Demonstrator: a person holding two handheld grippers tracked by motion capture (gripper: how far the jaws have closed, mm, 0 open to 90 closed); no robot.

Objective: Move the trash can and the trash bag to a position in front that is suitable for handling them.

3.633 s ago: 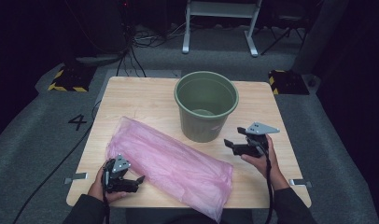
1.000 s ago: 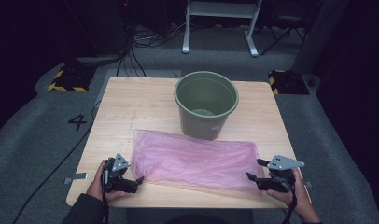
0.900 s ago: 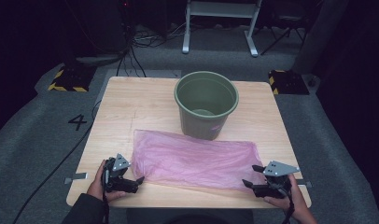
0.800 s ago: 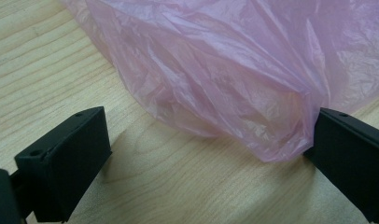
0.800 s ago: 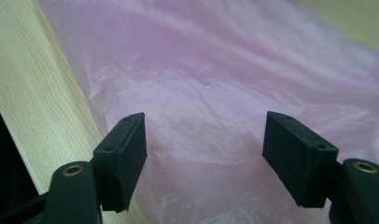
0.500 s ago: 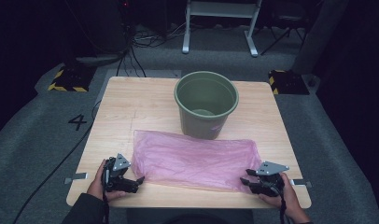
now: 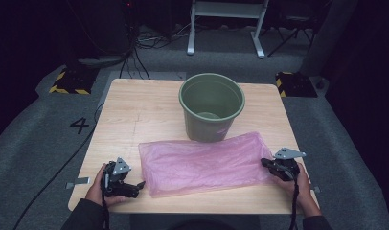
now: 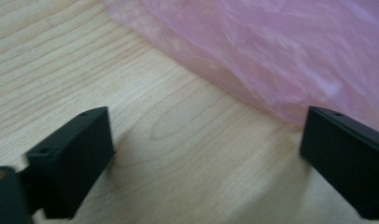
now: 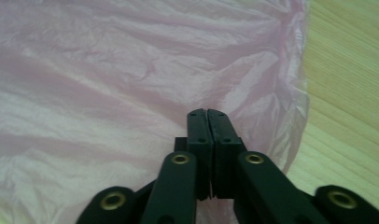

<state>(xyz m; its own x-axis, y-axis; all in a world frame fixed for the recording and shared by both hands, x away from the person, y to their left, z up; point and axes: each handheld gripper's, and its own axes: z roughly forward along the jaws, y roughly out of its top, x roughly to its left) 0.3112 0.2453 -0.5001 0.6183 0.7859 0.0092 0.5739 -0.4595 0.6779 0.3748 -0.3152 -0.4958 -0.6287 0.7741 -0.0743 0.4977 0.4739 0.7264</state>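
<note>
A pink plastic bag lies flat across the front of the wooden table. My right gripper sits low on the bag's right end. Its jaws have just been closing and now stand tight together, pinching the thin film, whose creases run to the tips. My left gripper rests at the bag's left end. It is open and its jaws have just closed in slightly. Bare wood lies between them, and the bag's edge reaches the right-hand jaw.
A green bucket stands upright just behind the bag, at the table's middle. The table's front edge runs close under both hands. Dark floor with cables and a metal stand surrounds the table.
The right hand has moved left and down onto the bag's right end, and its jaws have gone from open to shut. The left hand and the bag have stayed put.
</note>
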